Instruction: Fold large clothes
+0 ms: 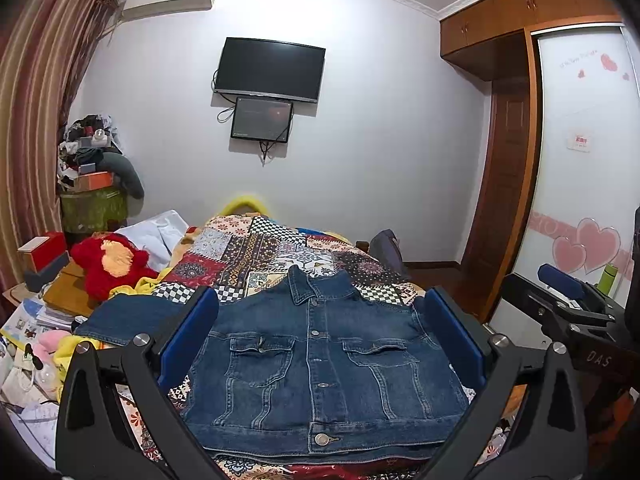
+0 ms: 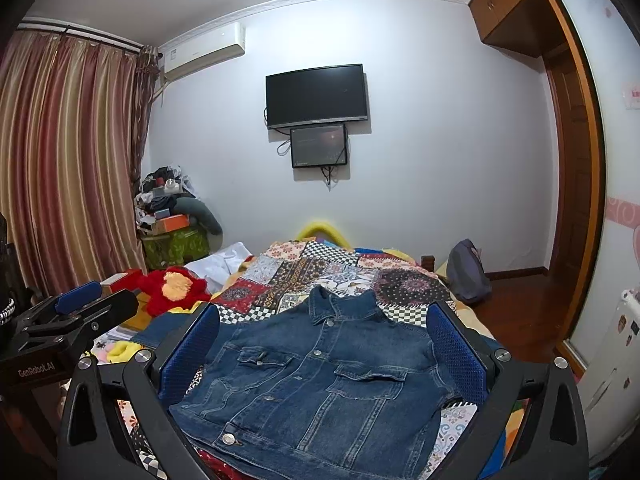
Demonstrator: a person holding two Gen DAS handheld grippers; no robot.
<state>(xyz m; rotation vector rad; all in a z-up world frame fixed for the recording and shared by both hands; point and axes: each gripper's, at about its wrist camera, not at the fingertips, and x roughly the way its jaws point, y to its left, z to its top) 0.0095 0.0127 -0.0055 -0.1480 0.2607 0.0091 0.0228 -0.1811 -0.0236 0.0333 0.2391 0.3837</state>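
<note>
A blue denim jacket (image 1: 320,364) lies front up on the patchwork bedspread (image 1: 256,256), buttoned, collar away from me. One sleeve (image 1: 132,322) sticks out to the left; the right side looks folded under. My left gripper (image 1: 320,344) is open, held above the jacket's near part, holding nothing. My right gripper (image 2: 320,356) is also open and empty above the jacket (image 2: 320,384). The right gripper shows at the right edge of the left wrist view (image 1: 568,304). The left gripper shows at the left edge of the right wrist view (image 2: 76,312).
A red plush toy (image 1: 112,264) and white cloth (image 1: 160,236) lie on the bed's left side. Books and clutter (image 1: 36,320) sit left of the bed. A bag (image 2: 468,272) stands at the bed's right. A wardrobe (image 1: 584,160) fills the right wall.
</note>
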